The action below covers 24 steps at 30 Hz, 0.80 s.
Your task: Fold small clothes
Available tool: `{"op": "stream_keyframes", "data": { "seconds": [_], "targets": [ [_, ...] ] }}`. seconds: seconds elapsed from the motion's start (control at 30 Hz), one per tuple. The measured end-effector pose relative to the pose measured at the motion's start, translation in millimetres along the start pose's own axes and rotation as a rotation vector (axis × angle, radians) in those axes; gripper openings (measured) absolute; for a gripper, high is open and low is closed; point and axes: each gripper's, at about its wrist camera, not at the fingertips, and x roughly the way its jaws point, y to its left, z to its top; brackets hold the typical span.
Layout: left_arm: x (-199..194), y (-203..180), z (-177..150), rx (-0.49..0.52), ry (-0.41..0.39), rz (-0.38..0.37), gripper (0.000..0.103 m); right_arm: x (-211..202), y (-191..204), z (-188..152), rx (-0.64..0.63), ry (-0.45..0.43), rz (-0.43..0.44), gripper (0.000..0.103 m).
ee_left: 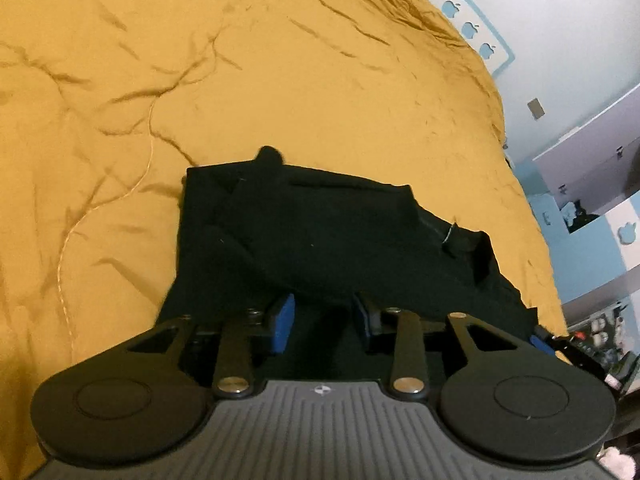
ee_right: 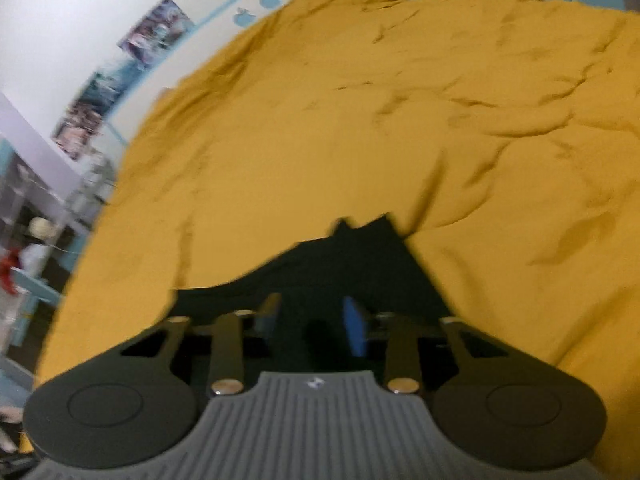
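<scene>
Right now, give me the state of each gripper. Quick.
Left gripper: jaws apart, over the near edge of the black garment; a grip cannot be told.
Right gripper: jaws apart over the same dark cloth; blurred, a grip cannot be told.

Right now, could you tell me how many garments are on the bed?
1: a black garment lies on the yellow bedspread, just ahead of both grippers. Others may be out of view.

A rumpled mustard-yellow bedspread (ee_left: 280, 80) filled the room's near ground. Behind it stood a pale wall (ee_left: 568, 20) trimmed with a blue border of apple shapes (ee_left: 470, 28), while posters (ee_right: 120, 80) hung at far left above cluttered shelves (ee_right: 36, 216).
</scene>
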Motion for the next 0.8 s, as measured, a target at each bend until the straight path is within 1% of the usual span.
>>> {"op": "stream_keyframes", "data": {
  "seconds": [0.07, 0.1, 0.13, 0.17, 0.23, 0.3, 0.33, 0.4, 0.5, 0.53, 0.67, 0.8],
  "targets": [
    [-1.1, 0.5, -0.4, 0.004, 0.004, -0.008, 0.039, 1.6, 5.0, 0.0, 0.011, -0.006, -0.021, 0.019],
    [-3.8, -2.1, -1.6, 0.015, 0.001, -0.004, 0.039, -1.9, 12.9, -0.9, 0.013, -0.019, -0.022, 0.031],
    [-7.5, -5.8, -2.3, 0.027, -0.004, 0.005, 0.041, -1.2, 24.6, -2.2, 0.007, -0.037, -0.002, 0.037],
    [-12.7, -10.6, -4.4, 0.038, -0.015, 0.017, 0.042, -8.4, 39.2, -7.4, -0.012, -0.049, 0.034, 0.041],
    [-21.3, -18.7, -4.6, 0.063, -0.043, 0.024, 0.055, -6.6, 72.6, -13.9, -0.052, -0.027, 0.11, 0.041],
    [-31.0, -23.9, -7.7, 0.078, -0.067, 0.015, 0.063, 0.7, 104.8, -23.6, -0.076, 0.016, 0.182, 0.041],
    [-32.8, -24.0, -6.0, 0.08, -0.073, 0.004, 0.065, 8.0, 122.1, -29.7, -0.087, 0.04, 0.206, 0.04],
    [-35.7, -19.1, -3.6, 0.078, -0.081, 0.004, 0.066, 24.3, 150.2, -42.2, -0.114, 0.07, 0.221, 0.04],
    [-31.6, -8.1, -1.9, 0.058, -0.079, 0.05, 0.066, 54.6, 178.5, -59.2, -0.114, 0.116, 0.212, 0.04],
    [-29.1, -3.8, -1.5, 0.052, -0.073, 0.052, 0.065, 65.7, 184.3, -64.2, -0.108, 0.13, 0.2, 0.04],
    [-22.2, 12.4, 2.0, 0.028, -0.065, 0.016, 0.064, 102.2, 205.7, -77.5, -0.147, 0.162, 0.111, 0.04],
    [-20.3, 16.2, 1.7, 0.018, -0.068, 0.001, 0.064, 119.1, 211.1, -88.5, -0.182, 0.181, 0.055, 0.04]
  ]
}}
